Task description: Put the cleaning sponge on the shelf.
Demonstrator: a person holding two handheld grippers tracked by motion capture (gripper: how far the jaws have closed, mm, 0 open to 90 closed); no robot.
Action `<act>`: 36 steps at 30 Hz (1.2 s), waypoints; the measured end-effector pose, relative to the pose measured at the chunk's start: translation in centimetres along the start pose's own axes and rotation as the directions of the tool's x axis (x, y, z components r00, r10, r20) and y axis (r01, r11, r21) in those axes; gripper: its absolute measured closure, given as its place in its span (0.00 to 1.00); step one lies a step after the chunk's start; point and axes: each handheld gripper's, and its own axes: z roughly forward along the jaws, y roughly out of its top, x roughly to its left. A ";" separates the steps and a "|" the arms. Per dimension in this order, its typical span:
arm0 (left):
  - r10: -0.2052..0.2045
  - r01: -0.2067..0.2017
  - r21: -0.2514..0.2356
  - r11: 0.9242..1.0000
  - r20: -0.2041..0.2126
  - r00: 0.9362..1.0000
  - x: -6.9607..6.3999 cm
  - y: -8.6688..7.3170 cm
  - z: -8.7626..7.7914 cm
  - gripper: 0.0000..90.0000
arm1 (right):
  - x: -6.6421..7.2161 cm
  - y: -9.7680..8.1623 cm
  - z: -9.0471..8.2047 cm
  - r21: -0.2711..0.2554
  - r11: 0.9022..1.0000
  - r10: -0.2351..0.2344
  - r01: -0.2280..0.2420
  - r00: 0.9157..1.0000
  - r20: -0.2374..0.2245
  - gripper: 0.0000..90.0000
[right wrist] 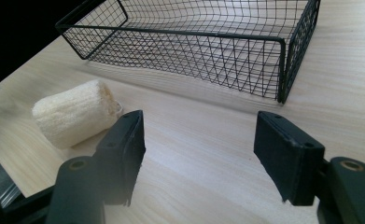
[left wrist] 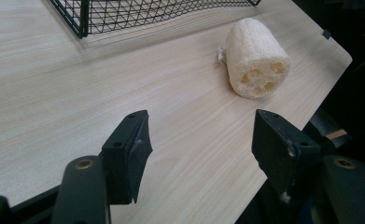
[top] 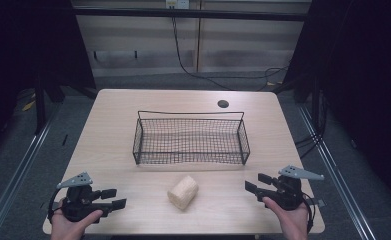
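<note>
A pale loofah sponge lies on its side on the wooden table, just in front of the black wire basket. My left gripper is at the front left corner, open, pointing right toward the loofah. My right gripper is at the front right, open, pointing left. In the left gripper view the jaws stand apart over bare wood. In the right gripper view the gripper has nothing between its jaws, with the loofah to its left and the basket ahead.
The basket holds nothing and sits mid-table with its long side toward me. A round cable hole is in the table's far right part. Black cables run across the floor behind. Metal rails flank the table on both sides.
</note>
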 end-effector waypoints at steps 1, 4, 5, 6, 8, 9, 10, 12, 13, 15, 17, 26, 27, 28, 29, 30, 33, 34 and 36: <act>0.000 0.000 0.000 1.000 0.000 1.000 0.0 0.0 0.0 0.42 | 0.0 0.0 0.0 0.000 1.000 0.000 0.000 1.000 0.000 0.38; 0.007 -0.007 0.005 1.000 -0.006 1.000 -0.1 0.0 0.0 0.41 | -0.1 0.0 -0.1 0.016 1.000 0.016 -0.016 1.000 -0.004 0.37; 0.007 -0.007 0.006 1.000 -0.004 1.000 -0.1 0.0 0.0 0.41 | -0.1 0.0 -0.1 0.016 1.000 0.016 -0.016 1.000 -0.004 0.37; 0.006 -0.006 0.007 1.000 -0.001 1.000 -0.1 0.0 0.0 0.41 | -0.1 0.0 -0.1 0.018 1.000 0.016 -0.016 1.000 0.001 0.37; 0.013 -0.013 0.010 1.000 -0.014 1.000 -0.3 0.1 -0.1 0.42 | -0.1 0.0 -0.1 0.023 1.000 0.011 -0.011 1.000 0.001 0.36; 0.019 -0.019 0.007 1.000 -0.012 1.000 -0.4 0.1 -0.1 0.44 | -0.1 0.0 -0.1 0.034 0.999 0.012 -0.012 1.000 0.005 0.36; 0.026 -0.026 0.002 1.000 -0.003 1.000 -0.6 0.2 -0.2 0.45 | -0.1 0.0 -0.1 0.044 0.999 0.015 -0.015 1.000 0.009 0.36; 0.031 -0.031 0.012 0.999 -0.004 1.000 -0.8 0.3 -0.1 0.45 | -0.1 -0.1 0.1 0.059 0.998 0.020 -0.020 1.000 0.009 0.36; 0.040 -0.040 0.024 0.999 -0.001 0.999 -0.9 0.4 0.0 0.45 | -0.1 0.0 0.1 0.057 0.998 0.022 -0.022 1.000 0.012 0.36; 0.024 -0.024 0.041 0.999 0.000 1.000 -1.1 0.5 0.1 0.46 | -0.1 0.0 0.1 0.057 0.998 0.018 -0.018 1.000 0.009 0.36; 0.024 -0.023 0.065 0.998 -0.015 1.000 -1.6 0.6 0.4 0.52 | 0.0 -0.1 0.0 0.059 0.998 0.014 -0.015 1.000 0.007 0.36; 0.068 -0.065 0.144 0.987 -0.015 0.998 -2.8 1.9 1.4 0.42 | 0.1 0.0 0.0 0.055 0.998 0.004 -0.003 1.000 -0.009 0.34; 0.067 -0.064 0.148 0.987 -0.018 0.998 -2.8 2.2 1.4 0.42 | 0.1 0.0 0.0 0.055 0.999 0.003 -0.003 1.000 -0.010 0.34; 0.067 -0.063 0.155 0.986 -0.022 0.998 -2.7 2.4 1.5 0.39 | 0.1 0.0 0.1 0.058 0.998 -0.003 0.004 1.000 -0.012 0.34; 0.062 -0.059 0.160 0.985 -0.018 0.998 -2.7 2.6 1.6 0.39 | 0.1 0.0 0.1 0.058 0.998 -0.003 0.004 1.000 -0.012 0.34; 0.056 -0.053 0.165 0.985 -0.017 0.998 -2.7 2.8 1.7 0.38 | 0.2 0.0 0.2 0.065 0.998 -0.003 0.003 1.000 -0.012 0.34; 0.055 -0.051 0.175 0.983 -0.014 0.998 -2.8 3.5 1.8 0.37 | 0.2 0.0 0.3 0.066 0.998 -0.007 0.008 1.000 -0.014 0.34; 0.062 -0.059 0.171 0.983 -0.011 0.998 -3.1 3.9 1.8 0.35 | 0.3 0.1 0.3 0.066 0.998 -0.008 0.009 1.000 -0.015 0.34; 0.056 -0.054 0.179 0.982 -0.008 0.998 -3.2 4.2 1.8 0.34 | 0.3 0.1 0.3 0.064 0.998 -0.009 0.010 1.000 -0.018 0.34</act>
